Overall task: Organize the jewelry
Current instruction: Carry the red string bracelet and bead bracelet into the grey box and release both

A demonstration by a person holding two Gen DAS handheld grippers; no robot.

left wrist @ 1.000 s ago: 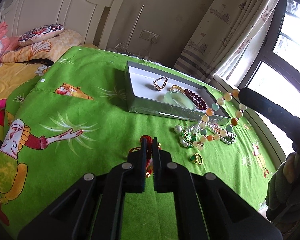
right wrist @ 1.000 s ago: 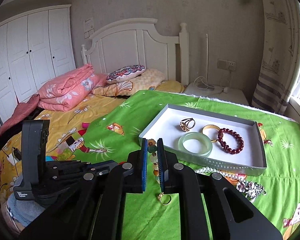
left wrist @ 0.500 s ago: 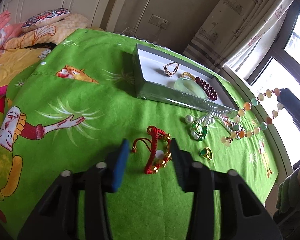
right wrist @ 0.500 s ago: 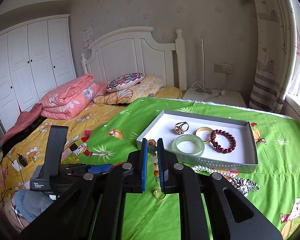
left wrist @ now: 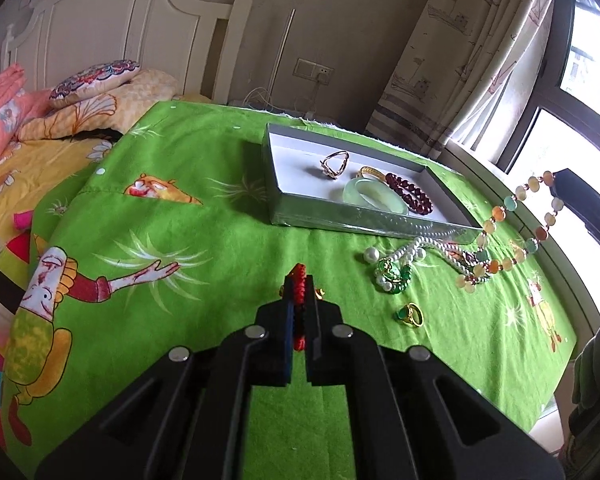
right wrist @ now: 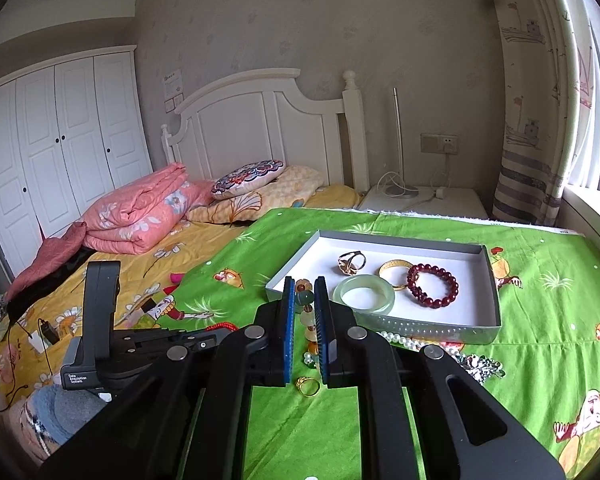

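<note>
Red bracelet [left wrist: 298,304] btwn left gripper [left wrist: 299,280] pads

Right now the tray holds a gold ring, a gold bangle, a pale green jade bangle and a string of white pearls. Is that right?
Not quite. The fourth piece in the tray is a dark red bead bracelet, not pearls. The white pearls lie outside it on the green cloth, against its front wall. The gold ring, gold bangle and jade bangle are inside, as the right wrist view shows.
</note>
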